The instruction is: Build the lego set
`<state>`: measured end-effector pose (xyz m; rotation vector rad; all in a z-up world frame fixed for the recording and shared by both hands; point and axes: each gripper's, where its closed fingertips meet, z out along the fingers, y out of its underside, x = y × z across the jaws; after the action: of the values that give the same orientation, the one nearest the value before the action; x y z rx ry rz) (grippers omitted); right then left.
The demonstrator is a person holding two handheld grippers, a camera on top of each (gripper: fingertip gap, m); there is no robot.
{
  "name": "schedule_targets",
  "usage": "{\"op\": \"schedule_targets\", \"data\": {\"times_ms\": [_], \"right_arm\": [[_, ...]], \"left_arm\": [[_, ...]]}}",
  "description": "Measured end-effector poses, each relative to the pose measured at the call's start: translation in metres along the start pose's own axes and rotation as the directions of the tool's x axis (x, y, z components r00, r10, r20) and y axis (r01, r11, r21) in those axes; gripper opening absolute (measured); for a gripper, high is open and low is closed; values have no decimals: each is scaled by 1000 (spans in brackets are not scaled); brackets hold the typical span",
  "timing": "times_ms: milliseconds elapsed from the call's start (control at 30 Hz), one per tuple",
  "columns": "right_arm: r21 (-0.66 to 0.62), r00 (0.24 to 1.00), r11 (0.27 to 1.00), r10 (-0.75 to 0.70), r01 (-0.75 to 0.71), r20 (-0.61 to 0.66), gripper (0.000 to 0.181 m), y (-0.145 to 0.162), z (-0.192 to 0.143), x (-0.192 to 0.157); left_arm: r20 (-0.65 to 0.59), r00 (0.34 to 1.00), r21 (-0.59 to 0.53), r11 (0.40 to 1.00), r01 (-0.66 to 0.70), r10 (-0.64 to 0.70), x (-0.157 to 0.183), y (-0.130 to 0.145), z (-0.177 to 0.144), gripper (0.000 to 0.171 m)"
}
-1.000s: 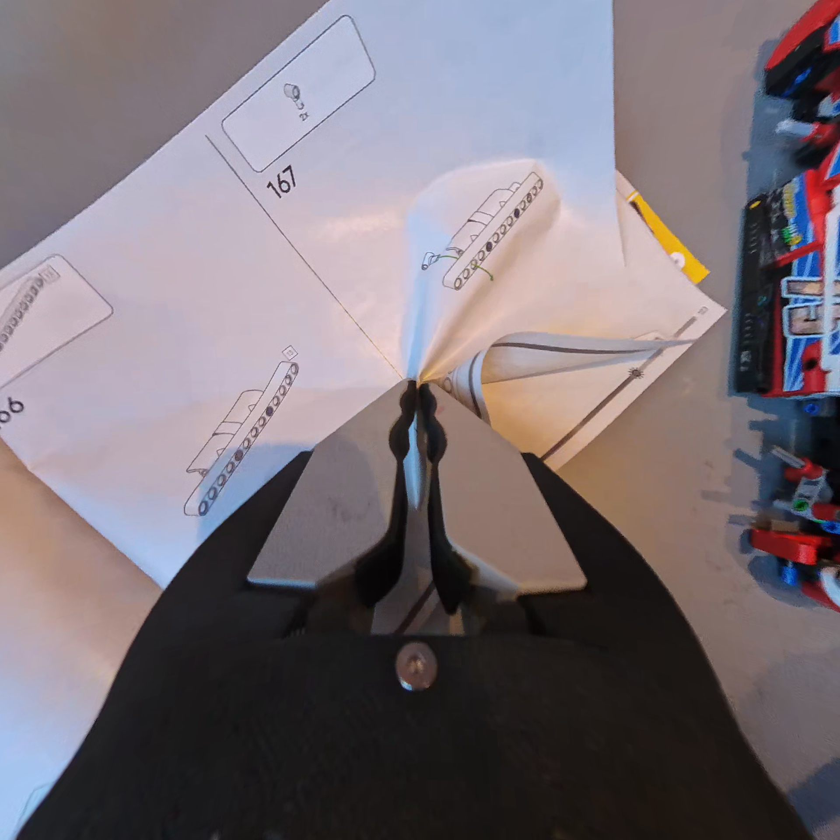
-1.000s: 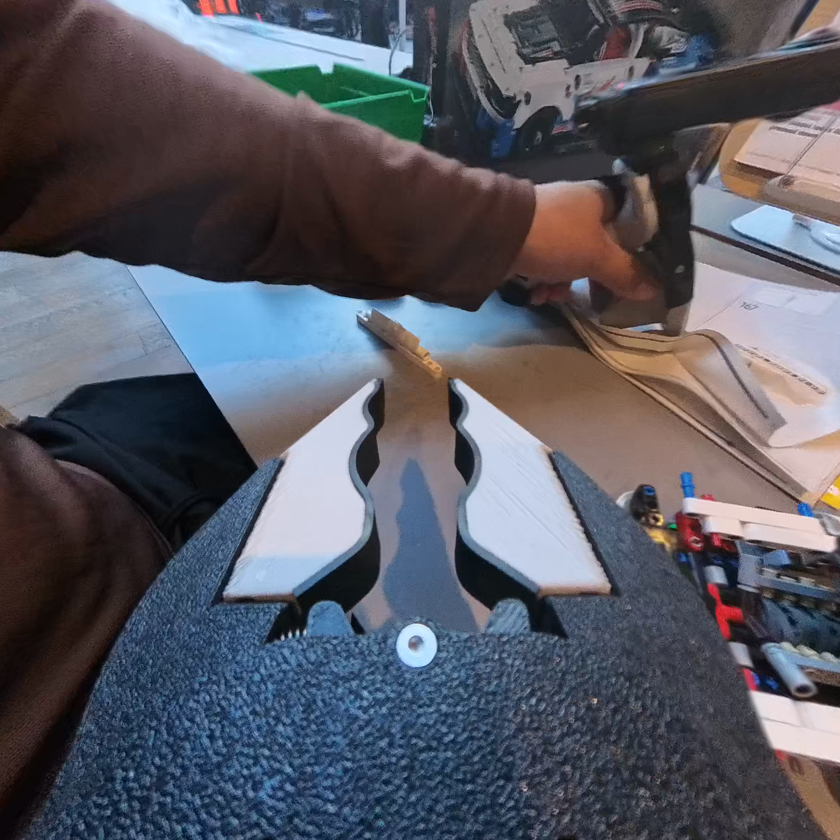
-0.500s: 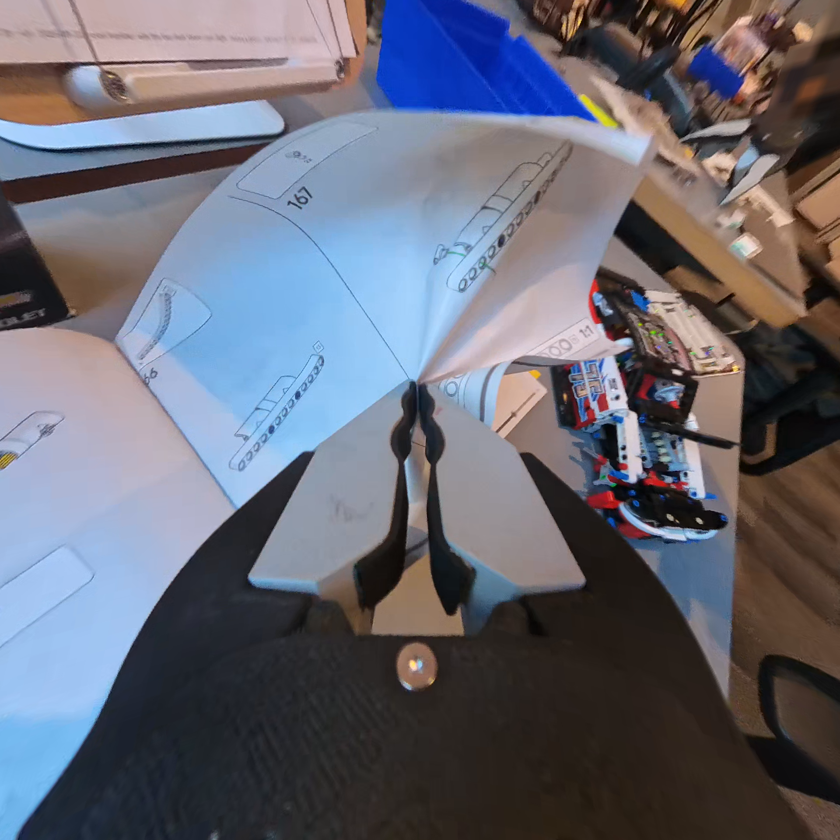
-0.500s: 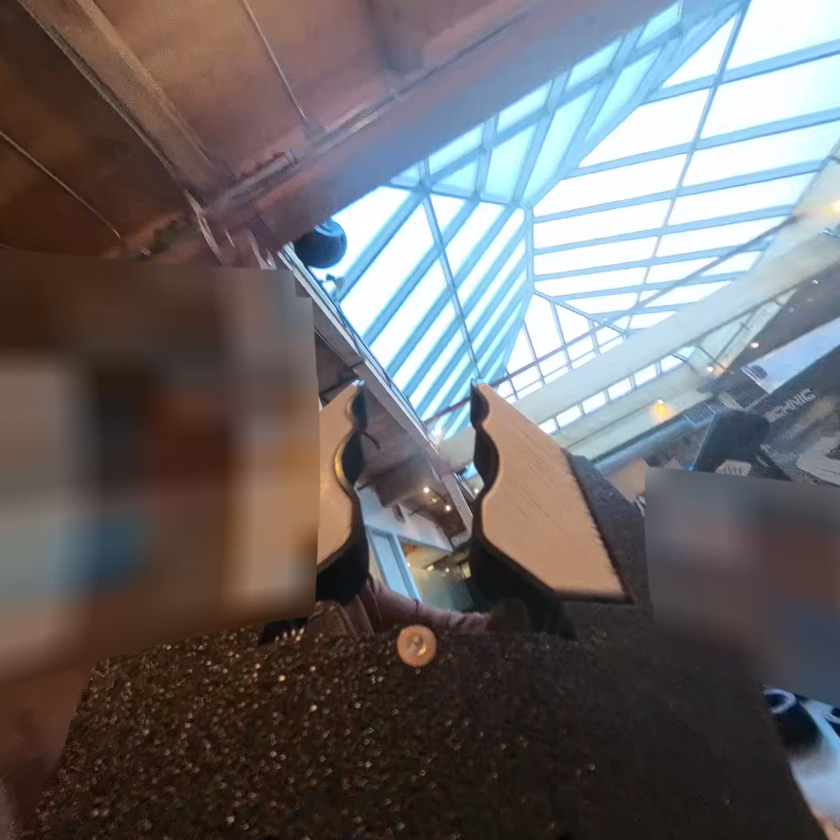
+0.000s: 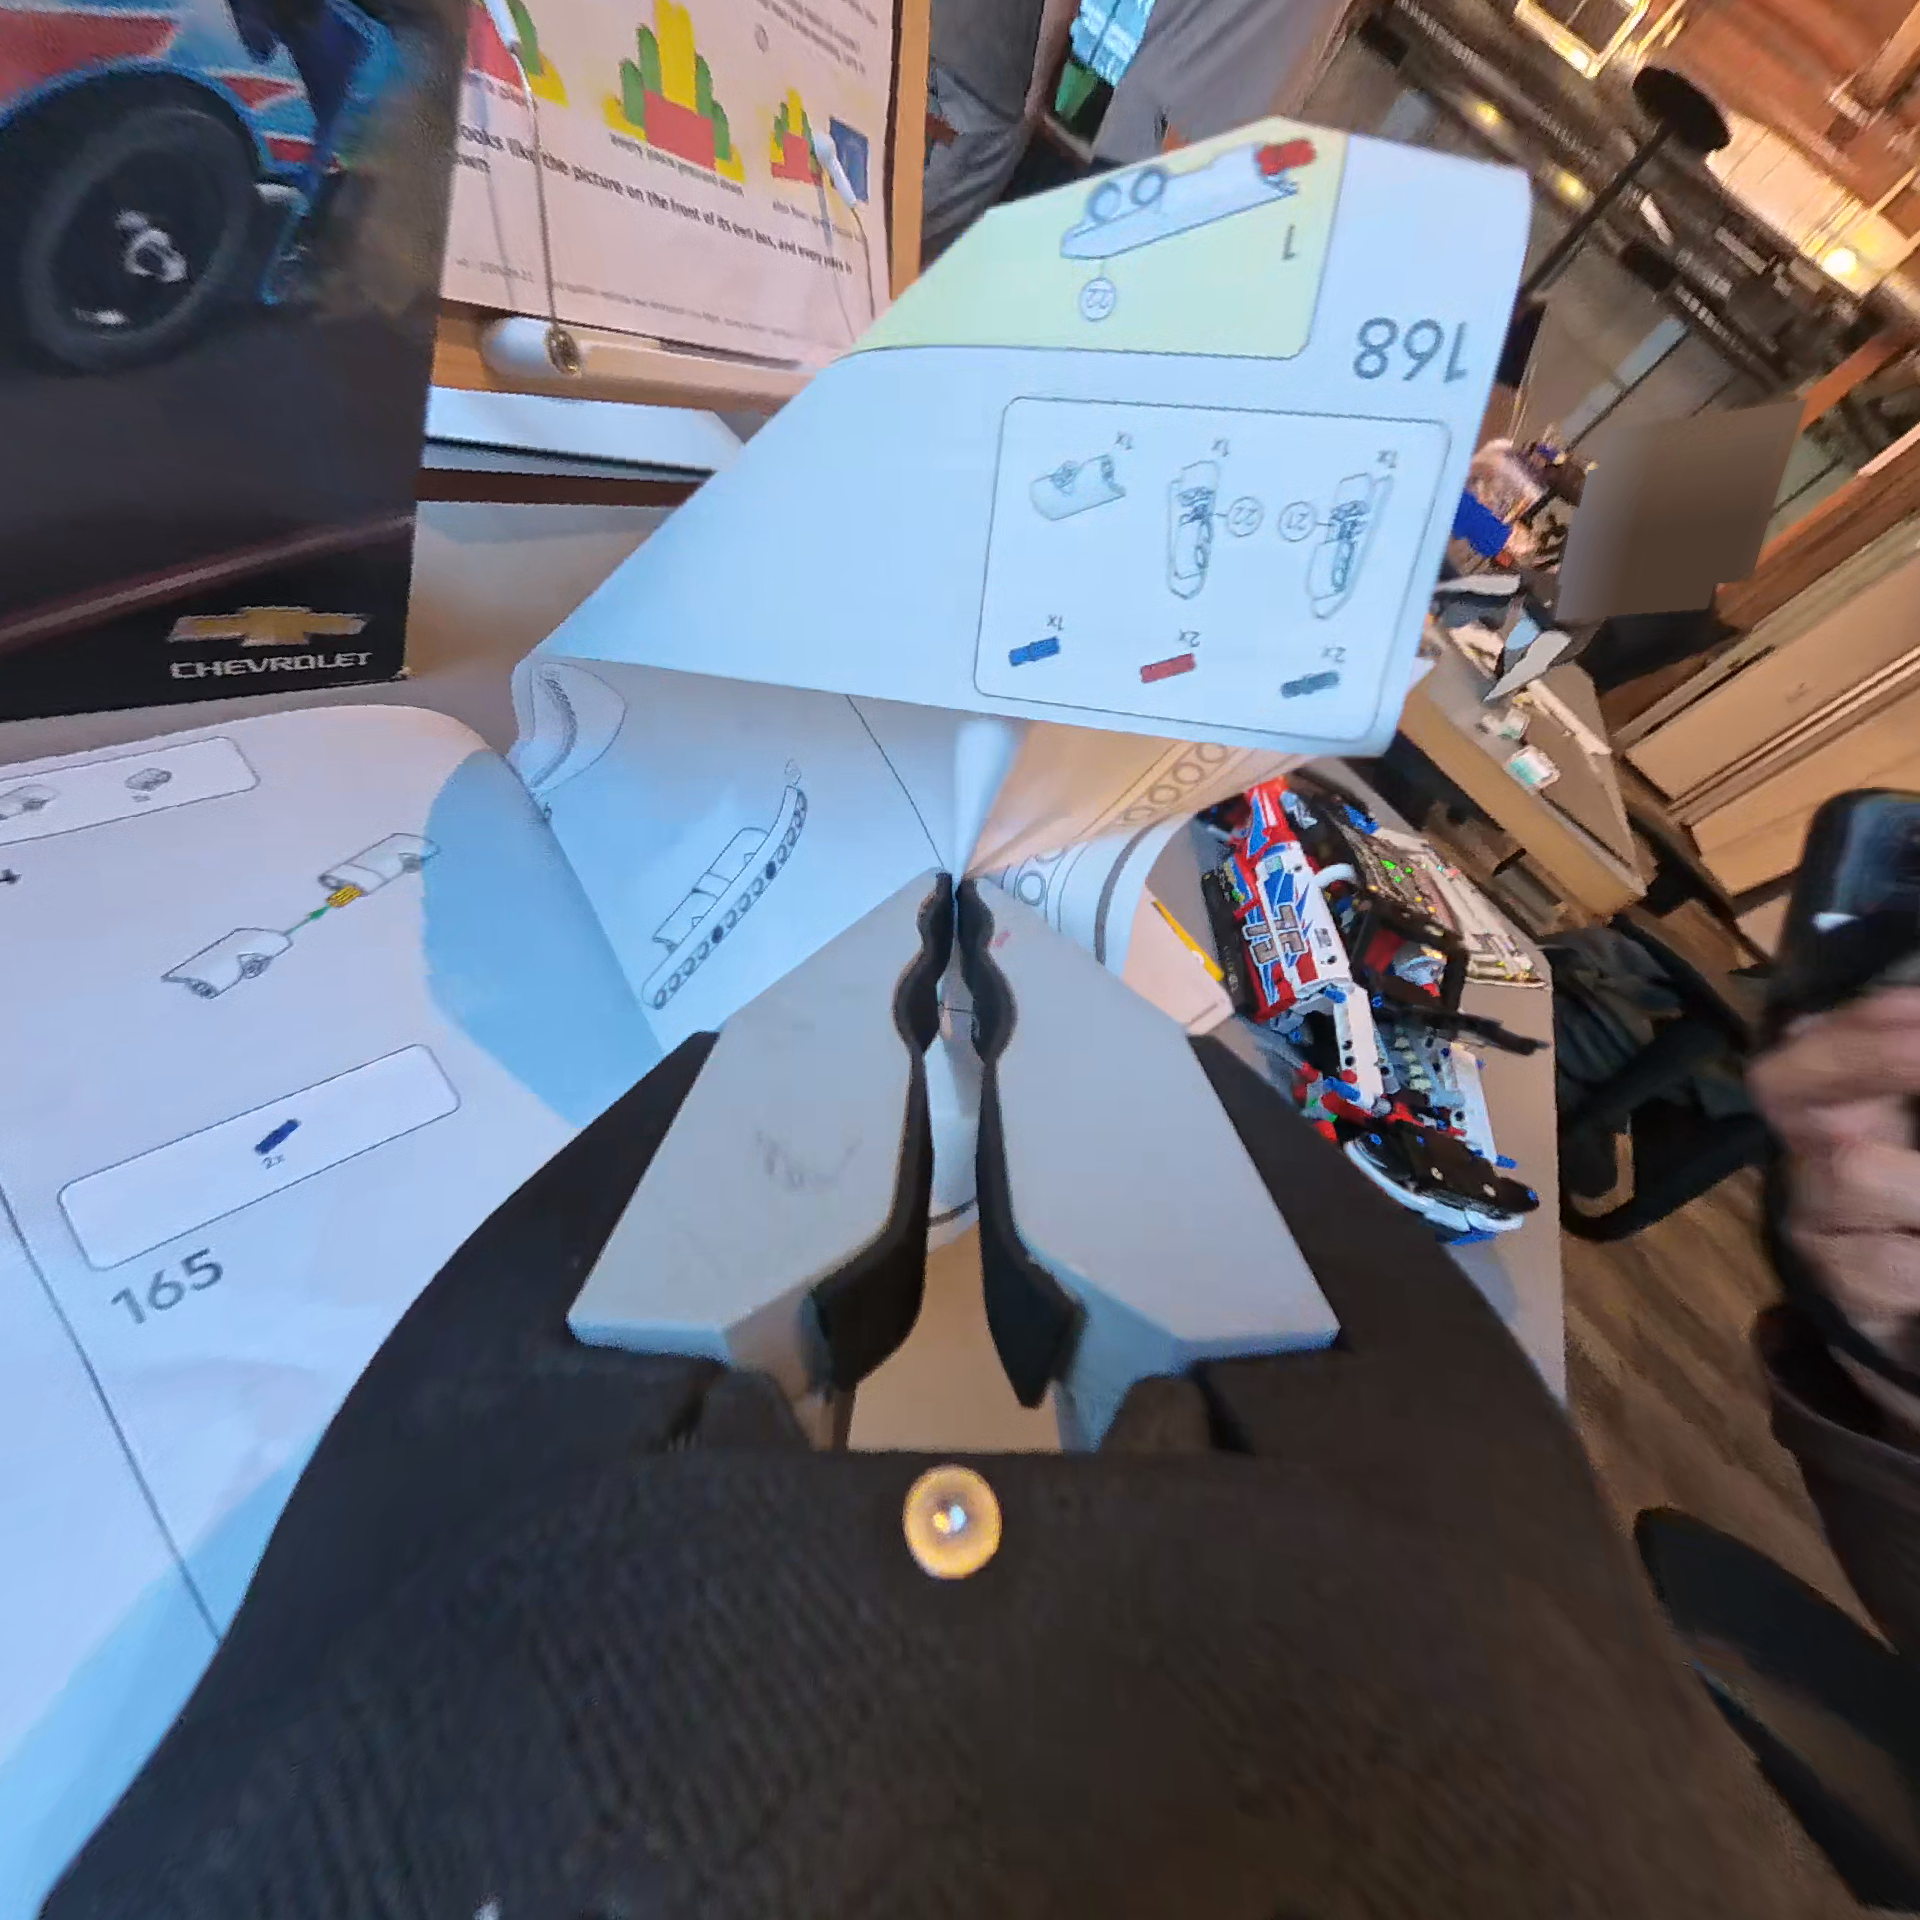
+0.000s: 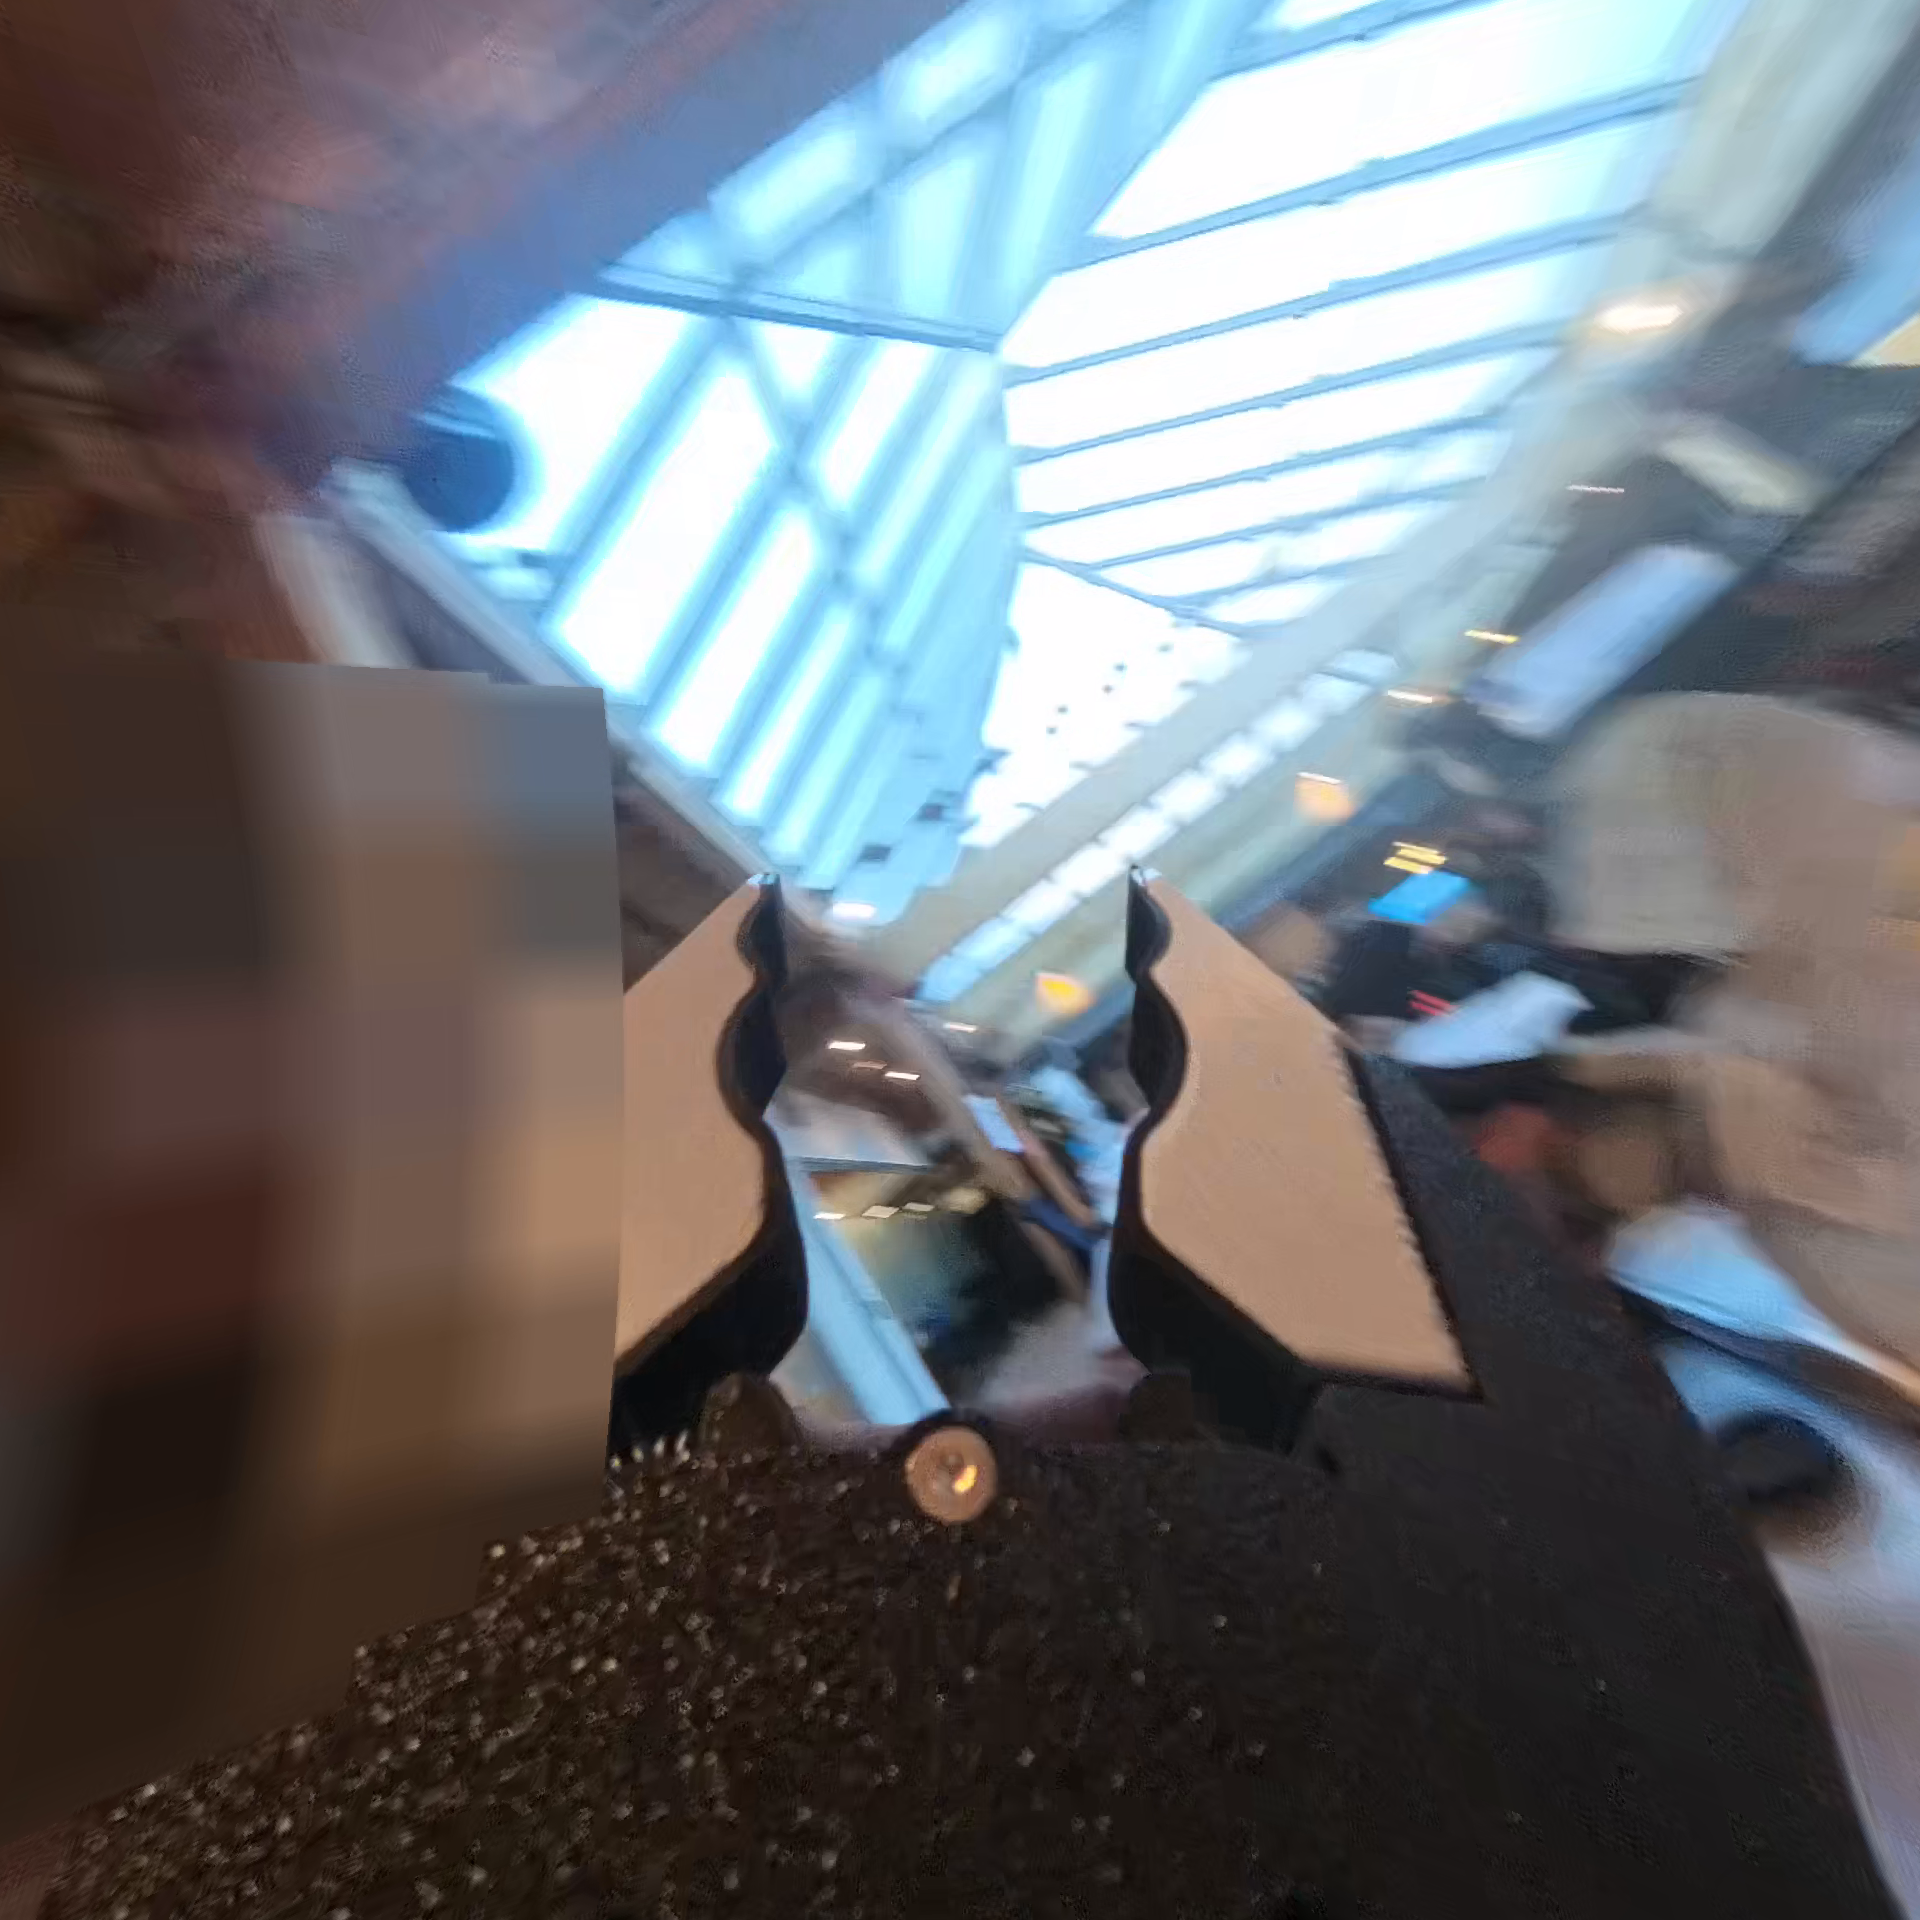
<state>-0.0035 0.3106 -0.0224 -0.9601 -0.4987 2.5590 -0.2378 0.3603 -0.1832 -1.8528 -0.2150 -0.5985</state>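
We're mid page-turn here, and the build itself sits waiting. The instruction booklet (image 5: 260, 1039) lies open on the grey tabletop (image 5: 1507, 1132), broad matte paper with line drawings of parts, and it's our landmark. Behind the booklet stands the dark, glossy set box (image 5: 197, 416), a race car printed on it. To the booklet's right lies the half-built lego car (image 5: 1351, 997): red, white and blue stickered panels over a black frame bristling with small pins, bodywork clearly unfinished. Judging by the late step pages showing, we'd say much is assembled but plenty remains.

Rising from the booklet is one thin page (image 5: 1039, 540), curled over and creased to a point where our left claw (image 5: 954, 899) pinches it, wavy black pads pressed together on the sheet. Far right of the booklet, a hand (image 5: 1839, 1164) grips the other tool. Our right claw (image 5: 951, 883) stands spread and empty, aimed up at a blurred glass roof (image 6: 1143, 364), nowhere near the model.
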Motion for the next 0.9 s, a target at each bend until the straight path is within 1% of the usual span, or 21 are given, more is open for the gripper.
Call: {"op": "schedule_targets", "data": {"times_ms": [33, 67, 133, 200, 267, 300, 333, 400, 467, 533, 567, 600, 633, 667, 700, 733, 800, 833, 900], "right_arm": [[-20, 993, 1000, -18, 15, -120, 65, 2, 4, 29], [-36, 980, 999, -24, 17, -196, 65, 5, 8, 53], [-89, 950, 996, -58, 32, -308, 64, 13, 19, 100], [-195, 871, 978, -157, 72, -466, 65, 24, 25, 161], [-338, 782, 938, -268, 79, -563, 65, 41, 32, 219], [-416, 739, 907, -324, 65, -591, 63, 50, 35, 246], [-488, 716, 872, -364, 37, -596, 58, 62, 40, 267], [-585, 738, 811, -378, -27, -559, 54, 89, 57, 293], [-656, 766, 741, -337, -144, -548, 50, 123, 69, 311], [-736, 761, 624, -335, -262, -555, 45, 157, 68, 328], [-771, 769, 574, -349, -276, -536, 33, 167, 68, 330], [-789, 795, 554, -336, -266, -505, 29, 171, 74, 324], [-785, 828, 569, -300, -244, -474, 31, 171, 83, 312], [-767, 862, 605, -254, -213, -439, 35, 167, 94, 296], [-742, 901, 644, -190, -186, -391, 42, 161, 105, 275], [-715, 938, 677, -108, -173, -329, 43, 157, 113, 249], [-675, 982, 720, 44, -160, -185, 47, 151, 117, 199], [-665, 990, 733, 88, -141, -113, 52, 150, 114, 177], [-671, 995, 737, 102, -82, -9, 57, 158, 101, 149]], "left_arm": [[-4, 1000, 15, 1000, 15, -15, -1, 0, -3, 0], [-7, 1000, 33, 999, 31, -31, -3, -1, -6, 0], [-3, 998, 71, 996, 58, -58, -6, -2, -14, 0], [16, 997, 105, 992, 71, -73, -11, -2, -24, 0], [77, 996, 105, 994, 33, -41, -18, 4, -35, 0], [118, 993, 101, 995, 17, -29, -23, 7, -42, 1], [139, 990, 108, 994, 16, -31, -25, 8, -49, 6], [168, 986, 132, 991, -1, -21, -25, 6, -68, 14], [258, 966, 179, 981, -73, 25, -29, -1, -98, 22], [341, 937, 219, 963, -156, 74, -30, -8, -128, 26], [373, 922, 221, 954, -201, 108, -29, -11, -141, 30], [406, 902, 205, 947, -246, 147, -28, -12, -154, 30], [442, 878, 184, 939, -292, 186, -27, -13, -166, 31], [458, 856, 167, 923, -346, 238, -23, -15, -176, 31], [447, 843, 147, 905, -399, 299, -16, -15, -182, 27], [411, 841, 121, 893, -433, 352, -9, -12, -183, 23], [315, 861, 82, 893, -443, 399, 2, -4, -175, 28], [258, 879, 75, 899, -432, 401, 8, 0, -168, 29], [160, 900, 84, 903, -422, 406, 24, 6, -153, 30]]}}
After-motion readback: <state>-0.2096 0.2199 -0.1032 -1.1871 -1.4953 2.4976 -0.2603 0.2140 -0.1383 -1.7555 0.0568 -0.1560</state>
